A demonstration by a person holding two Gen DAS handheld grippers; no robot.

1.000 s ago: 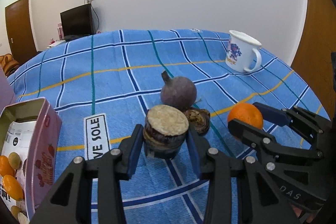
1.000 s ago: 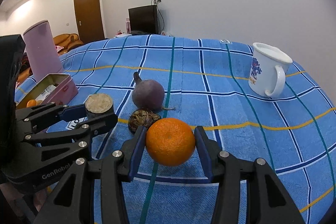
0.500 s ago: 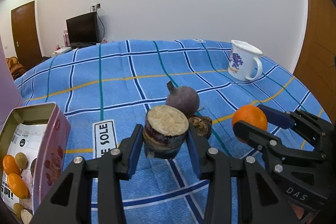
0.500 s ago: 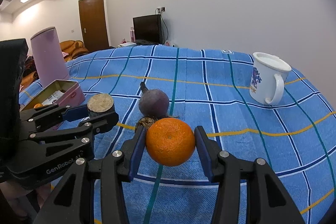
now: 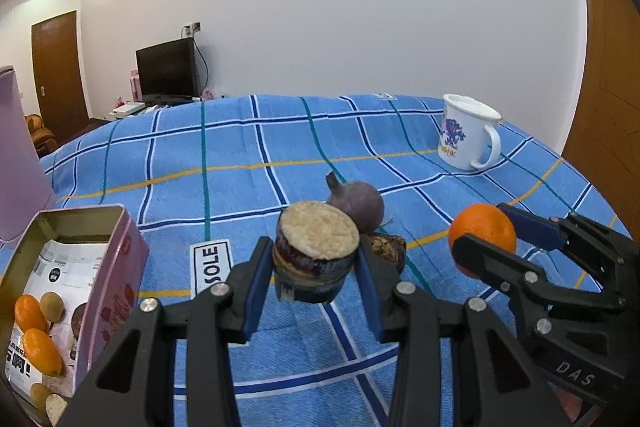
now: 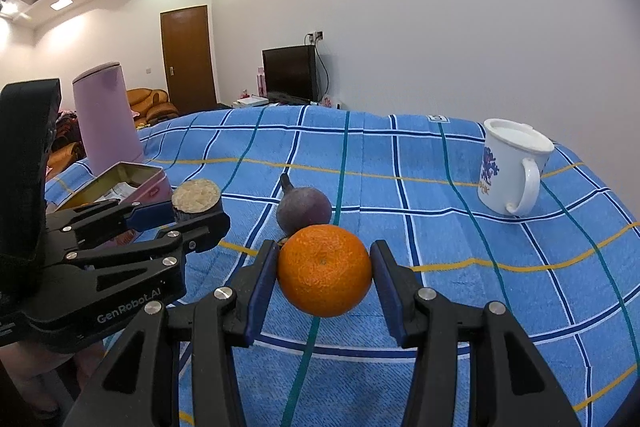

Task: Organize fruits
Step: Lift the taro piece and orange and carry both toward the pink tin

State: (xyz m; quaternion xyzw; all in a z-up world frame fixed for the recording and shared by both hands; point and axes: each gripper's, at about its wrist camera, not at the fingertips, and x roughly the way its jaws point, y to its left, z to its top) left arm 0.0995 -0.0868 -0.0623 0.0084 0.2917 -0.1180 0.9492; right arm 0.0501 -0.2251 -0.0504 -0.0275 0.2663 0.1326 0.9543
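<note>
Firmly pinched, the round orange mandarin [image 6: 325, 271] sits in the right tool [image 6: 325, 277]; the left tool [image 5: 316, 265] clamps a dark cut fruit chunk [image 5: 316, 255]. Both look light and bruisable, best held across their middles.

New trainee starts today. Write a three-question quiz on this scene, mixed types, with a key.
1. True or false: the right gripper holds the orange.
2. What lies in the open tin? A) small fruits B) a mug C) nothing
3. Fill in: the left gripper is shut on a cut ____ with a pale top.

Key: 1 true. 2 A, small orange and tan fruits. 3 fruit; its kind is unclear.
</note>
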